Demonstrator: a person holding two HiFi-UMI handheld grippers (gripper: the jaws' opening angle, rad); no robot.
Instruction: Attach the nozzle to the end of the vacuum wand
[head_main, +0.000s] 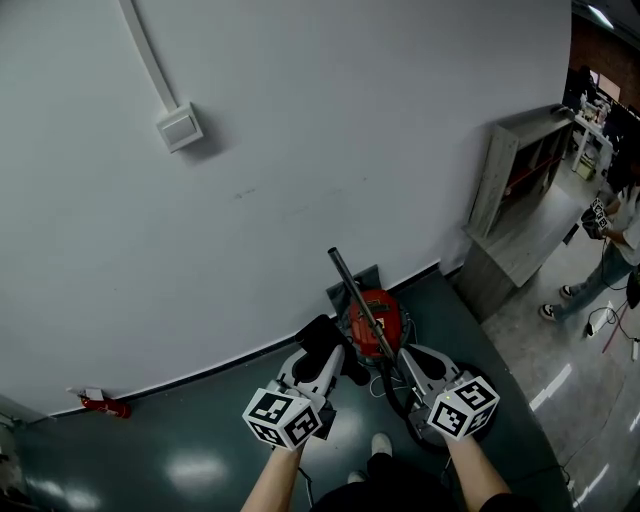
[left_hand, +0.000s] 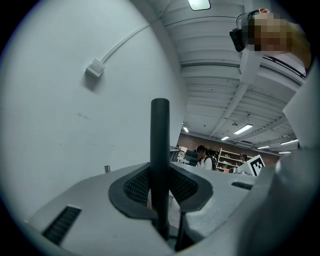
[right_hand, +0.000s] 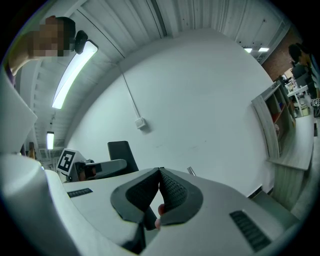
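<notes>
A red vacuum cleaner (head_main: 380, 322) stands on the floor by the wall, and its thin dark wand (head_main: 352, 290) slants up and to the left from it. My left gripper (head_main: 328, 352) is shut on a black nozzle (head_main: 322, 338) just left of the vacuum. In the left gripper view the nozzle (left_hand: 160, 150) stands upright between the pads of that gripper (left_hand: 160, 186). My right gripper (head_main: 408, 354) sits right of the vacuum. Its pads (right_hand: 172, 192) meet with nothing held. From the right gripper view the nozzle (right_hand: 122, 156) shows to the left, and a silver wand tip (right_hand: 191, 171) shows just above the jaws.
A white wall fills the view ahead, with a cable duct and switch box (head_main: 178, 127) on it. A grey shelf unit (head_main: 520, 190) stands at the right, with a person (head_main: 612, 250) beyond it. A black hose (head_main: 398, 392) coils below the vacuum. A small red item (head_main: 105, 405) lies at the wall's foot on the left.
</notes>
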